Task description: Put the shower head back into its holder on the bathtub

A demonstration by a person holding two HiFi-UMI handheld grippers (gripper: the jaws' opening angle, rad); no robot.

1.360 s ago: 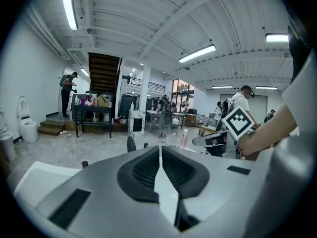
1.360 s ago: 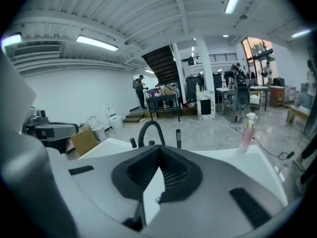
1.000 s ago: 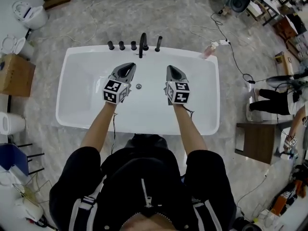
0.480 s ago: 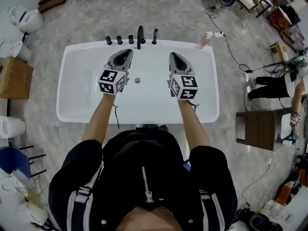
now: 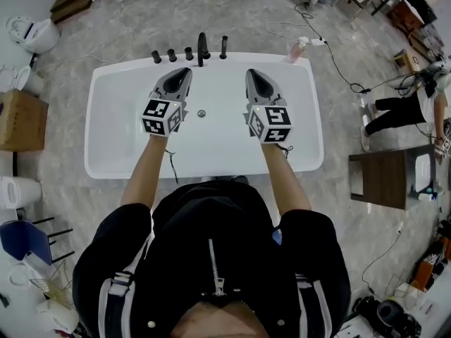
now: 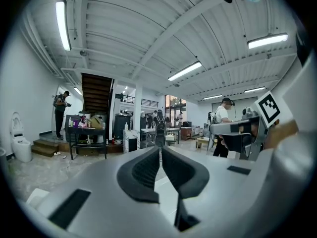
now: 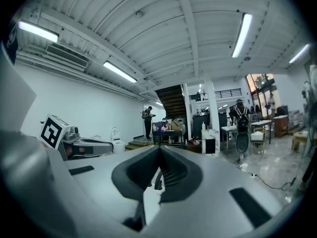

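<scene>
White bathtub (image 5: 120, 132) carries the shower head (image 5: 223, 46) upright at its far rim, apparently holstered, while left gripper (image 5: 185, 71) and right gripper (image 5: 251, 73), both clenched empty, have lifted clear, suggesting completion.

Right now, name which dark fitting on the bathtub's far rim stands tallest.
The arched spout, fourth from the left; the other four are shorter, straight posts.

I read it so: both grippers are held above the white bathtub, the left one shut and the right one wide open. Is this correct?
Not quite. The right gripper is shut too: the right gripper view shows its jaws together with nothing between them. The rest holds: both are above the white bathtub, and the left gripper is shut.
</scene>
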